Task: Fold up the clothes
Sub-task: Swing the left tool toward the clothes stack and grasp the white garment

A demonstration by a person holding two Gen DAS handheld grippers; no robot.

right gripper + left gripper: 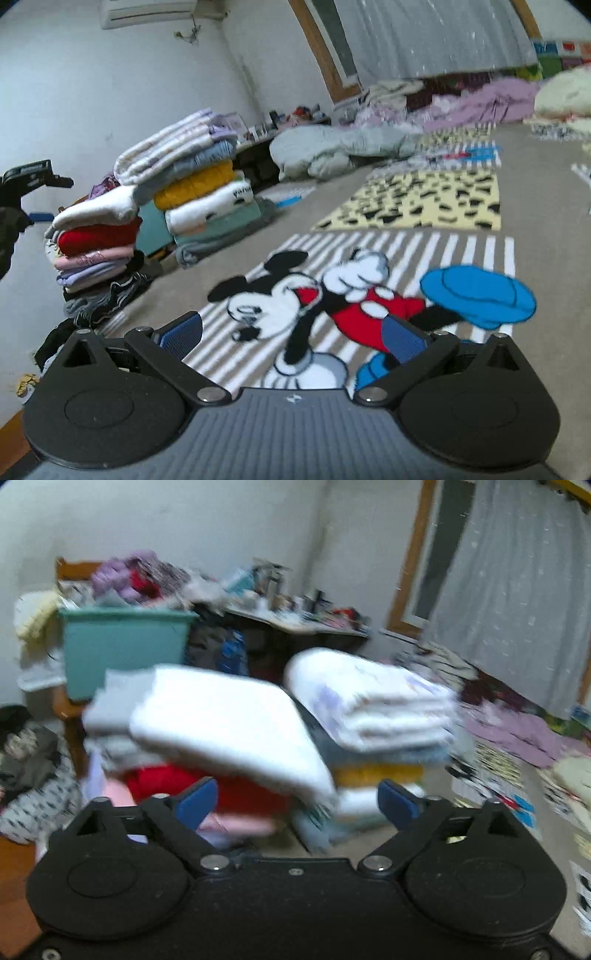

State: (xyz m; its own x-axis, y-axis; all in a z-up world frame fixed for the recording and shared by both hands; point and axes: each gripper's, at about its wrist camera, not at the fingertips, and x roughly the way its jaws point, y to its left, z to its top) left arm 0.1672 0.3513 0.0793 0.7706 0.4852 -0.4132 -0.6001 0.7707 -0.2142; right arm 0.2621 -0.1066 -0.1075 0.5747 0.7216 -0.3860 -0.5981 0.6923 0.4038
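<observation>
Left gripper (297, 803) faces folded stacks (229, 716), right gripper (291, 332) over blanket (406, 206); both jaws wide, empty (next: fetch unfolded garment, lay flat).

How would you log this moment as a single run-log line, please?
left claw: open, empty, facing two folded stacks | right claw: open, empty, over cartoon-mouse blanket | unfolded clothes beyond

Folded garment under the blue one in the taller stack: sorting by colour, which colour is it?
Mustard yellow folded garment, clearest in the right wrist view.
</observation>
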